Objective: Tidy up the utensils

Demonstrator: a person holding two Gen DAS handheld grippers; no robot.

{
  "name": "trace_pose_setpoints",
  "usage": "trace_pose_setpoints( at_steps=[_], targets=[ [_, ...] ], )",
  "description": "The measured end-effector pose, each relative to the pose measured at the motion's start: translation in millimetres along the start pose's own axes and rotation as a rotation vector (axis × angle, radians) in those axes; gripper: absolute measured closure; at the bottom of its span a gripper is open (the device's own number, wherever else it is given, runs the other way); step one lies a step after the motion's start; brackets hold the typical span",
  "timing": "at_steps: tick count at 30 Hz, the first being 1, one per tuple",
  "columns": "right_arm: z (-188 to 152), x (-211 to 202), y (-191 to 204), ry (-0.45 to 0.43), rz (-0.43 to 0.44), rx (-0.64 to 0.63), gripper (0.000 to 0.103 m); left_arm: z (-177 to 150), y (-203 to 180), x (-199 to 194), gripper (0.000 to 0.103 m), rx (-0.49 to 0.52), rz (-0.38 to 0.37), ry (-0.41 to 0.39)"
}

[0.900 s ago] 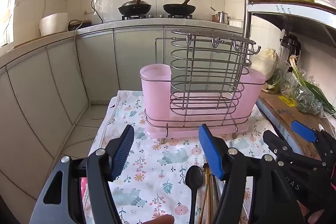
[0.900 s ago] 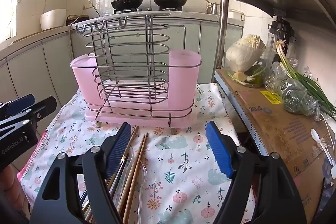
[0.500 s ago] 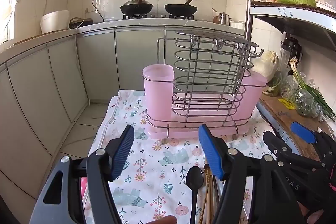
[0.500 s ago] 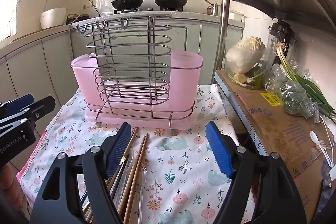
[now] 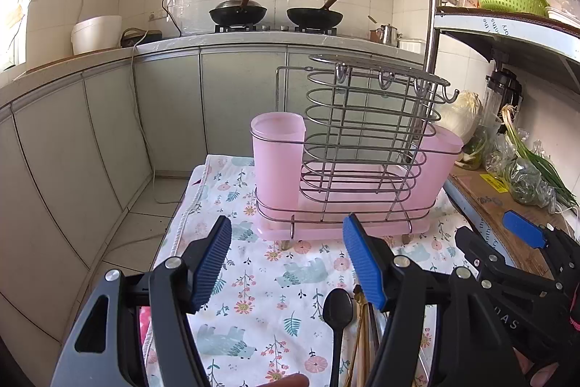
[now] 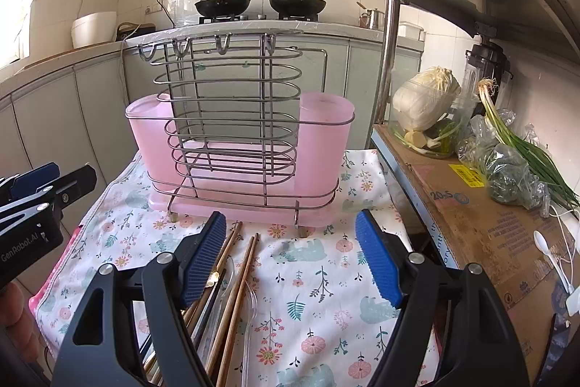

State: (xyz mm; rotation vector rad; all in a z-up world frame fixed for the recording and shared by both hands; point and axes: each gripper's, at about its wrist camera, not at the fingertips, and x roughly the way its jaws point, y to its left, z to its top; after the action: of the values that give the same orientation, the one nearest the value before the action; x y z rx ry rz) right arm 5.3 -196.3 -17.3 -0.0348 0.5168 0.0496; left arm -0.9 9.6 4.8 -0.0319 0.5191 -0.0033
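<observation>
Both your claws released, nothing held. Chopsticks [image 6: 232, 281] lie lower centre, under right gripper [image 6: 290, 256] left pad, long axis toward pink rack [image 6: 239, 147]. Right gripper nearer than left gripper [image 5: 288, 263].

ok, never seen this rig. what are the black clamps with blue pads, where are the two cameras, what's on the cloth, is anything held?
No robot arm: a person holds a two-finger gripper in each hand, each with a fisheye camera looking along its fingers. One picture shows the left gripper, the other the right gripper. Both are open and hold nothing. On the floral cloth stands a wire utensil rack with pink cups. In front lie wooden chopsticks and a black spoon.
</observation>
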Motion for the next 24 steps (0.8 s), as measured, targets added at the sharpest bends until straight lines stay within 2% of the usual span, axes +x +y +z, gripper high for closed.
trace_pose_setpoints(
  at_steps=[24],
  targets=[
    [2.9,-6.8,-0.2,-0.016,-0.001,0.009,0.029,-0.1,1.3,-0.8,0.039,0.0,-0.002,-0.002]
  ],
)
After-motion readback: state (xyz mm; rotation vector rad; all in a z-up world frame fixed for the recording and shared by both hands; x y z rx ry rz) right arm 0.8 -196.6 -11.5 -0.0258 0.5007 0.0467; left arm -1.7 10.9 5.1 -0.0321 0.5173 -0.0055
